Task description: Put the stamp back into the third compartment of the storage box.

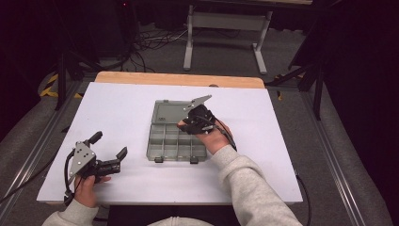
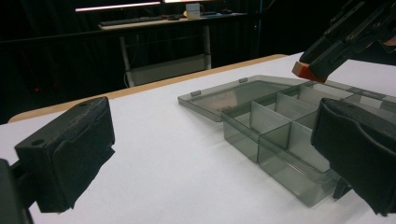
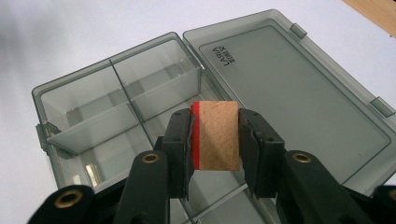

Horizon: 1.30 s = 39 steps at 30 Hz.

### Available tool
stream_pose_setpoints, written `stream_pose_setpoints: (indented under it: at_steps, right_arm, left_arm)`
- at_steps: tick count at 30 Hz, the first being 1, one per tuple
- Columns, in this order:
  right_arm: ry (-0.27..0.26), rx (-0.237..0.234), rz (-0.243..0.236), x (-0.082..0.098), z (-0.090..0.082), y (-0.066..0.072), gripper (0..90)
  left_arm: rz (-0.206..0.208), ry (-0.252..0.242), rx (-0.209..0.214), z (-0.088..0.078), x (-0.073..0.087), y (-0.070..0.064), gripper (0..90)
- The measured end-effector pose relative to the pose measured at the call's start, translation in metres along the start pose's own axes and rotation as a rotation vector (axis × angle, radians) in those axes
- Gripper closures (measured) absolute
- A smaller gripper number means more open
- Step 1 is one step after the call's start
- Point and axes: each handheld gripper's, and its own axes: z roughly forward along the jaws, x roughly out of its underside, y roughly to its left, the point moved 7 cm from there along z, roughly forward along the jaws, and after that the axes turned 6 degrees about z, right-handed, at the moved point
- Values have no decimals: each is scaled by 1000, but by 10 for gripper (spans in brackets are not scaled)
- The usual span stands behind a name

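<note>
A grey see-through compartment box (image 1: 162, 141) lies open in the middle of the white table, its lid (image 1: 169, 113) flat on the far side. My right gripper (image 1: 184, 123) hovers over the box's right part, shut on a small wooden block with a red face (image 3: 215, 135). In the right gripper view the block hangs above the compartments (image 3: 116, 107) next to the lid (image 3: 289, 93). The left gripper view shows the block's red edge (image 2: 309, 72) above the box (image 2: 280, 140). My left gripper (image 1: 109, 145) rests at the table's front left, jaws wide apart with nothing between them.
The white board (image 1: 117, 108) covers a wooden table top (image 1: 179, 79). A metal table frame (image 1: 226, 33) and cables lie on the floor behind. Metal rails (image 1: 33, 150) run along both sides of the table.
</note>
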Motion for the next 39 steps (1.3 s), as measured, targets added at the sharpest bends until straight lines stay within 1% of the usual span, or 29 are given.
stream_pose_setpoints:
  at_steps: [9, 20, 28, 39]
  right_arm:
    - [31, 4, -13, 3, 5, -1, 659]
    - [65, 11, -1, 8, 8, -3, 659]
    - [87, 11, -3, 11, 11, -6, 659]
    - [119, 4, -1, 15, 16, -5, 659]
  left_arm:
    - [-2, 0, 0, 0, 0, 0, 6]
    - [-3, 1, 1, 0, 0, 0, 6]
    - [-3, 2, 1, 0, 0, 0, 6]
    - [-3, 2, 2, 0, 0, 0, 6]
